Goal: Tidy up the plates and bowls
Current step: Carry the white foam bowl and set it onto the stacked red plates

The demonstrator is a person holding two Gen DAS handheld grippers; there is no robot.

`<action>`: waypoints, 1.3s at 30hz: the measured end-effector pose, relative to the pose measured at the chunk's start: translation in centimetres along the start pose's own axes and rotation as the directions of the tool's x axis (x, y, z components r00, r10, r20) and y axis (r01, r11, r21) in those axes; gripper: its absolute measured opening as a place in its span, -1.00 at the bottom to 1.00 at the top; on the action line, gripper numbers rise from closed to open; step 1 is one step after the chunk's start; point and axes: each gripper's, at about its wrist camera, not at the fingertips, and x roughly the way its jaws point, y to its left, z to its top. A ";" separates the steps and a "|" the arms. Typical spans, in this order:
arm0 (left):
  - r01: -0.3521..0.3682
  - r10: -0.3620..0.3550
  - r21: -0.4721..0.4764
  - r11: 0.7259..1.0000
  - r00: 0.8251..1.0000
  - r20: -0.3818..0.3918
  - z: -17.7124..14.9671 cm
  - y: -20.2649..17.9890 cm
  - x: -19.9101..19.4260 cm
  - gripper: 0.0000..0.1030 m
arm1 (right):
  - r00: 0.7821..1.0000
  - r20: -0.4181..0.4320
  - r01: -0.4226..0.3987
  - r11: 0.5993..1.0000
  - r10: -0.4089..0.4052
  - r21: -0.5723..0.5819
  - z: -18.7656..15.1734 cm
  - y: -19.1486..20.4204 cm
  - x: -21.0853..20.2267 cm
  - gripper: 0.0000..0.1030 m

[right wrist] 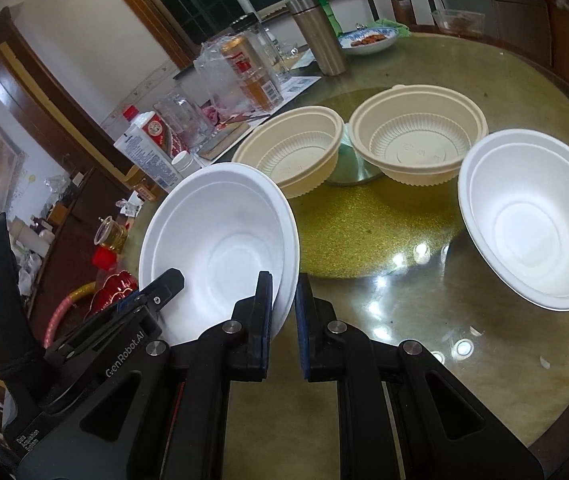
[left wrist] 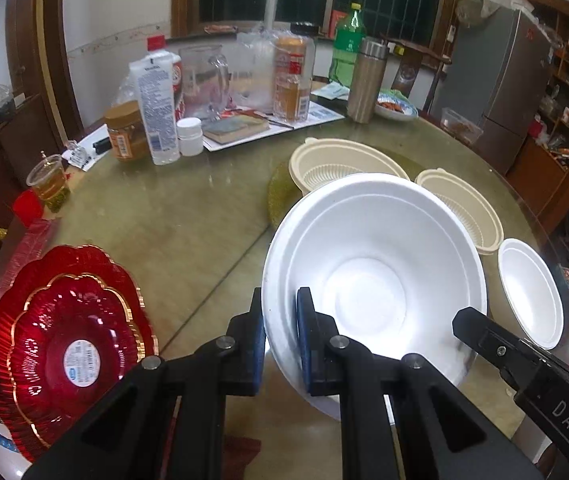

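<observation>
Round and glossy, the table (right wrist: 484, 344) carried a clutter of bottles, jars and a steel flask (left wrist: 365, 80) along the side far beyond both tongs, with a dark window and a grey fridge (left wrist: 500, 76) behind. Both tongs held one white foam bowl (left wrist: 372, 276) between them, tipped and apparently lifted off the tabletop: the left tongs (left wrist: 280, 340) were clamped on its near-left rim, and the right tongs (right wrist: 284, 328) pinched the opposite rim. A second white foam bowl (right wrist: 532, 220) sat ahead and to the right of the right tongs, and two beige ribbed bowls (right wrist: 416, 136) stood further ahead on a glittery gold mat (right wrist: 372, 232). Red scalloped plates (left wrist: 68, 344) lay stacked to the left of the left tongs. The step looked like carrying the held bowl for stacking; the next move would likely call for swinging it right, levelling it over the other white bowl and nesting it there.
</observation>
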 end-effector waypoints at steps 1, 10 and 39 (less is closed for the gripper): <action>-0.001 0.001 -0.002 1.000 1.000 0.004 0.0 0.1 -0.2 -0.76 | 1.000 0.003 0.001 1.000 -0.001 -0.006 -0.1 0.2 -0.1 -0.79; -0.024 0.025 -0.013 1.000 0.999 0.047 -0.3 1.9 -2.3 -0.75 | 1.000 0.016 -0.013 0.998 0.014 -0.058 -0.4 2.5 -0.7 -0.79; -0.192 0.206 -0.217 0.957 0.978 0.043 -2.6 15.1 -6.4 -0.75 | 0.983 -0.133 -0.160 0.948 0.127 -0.276 -3.4 16.2 5.0 -0.79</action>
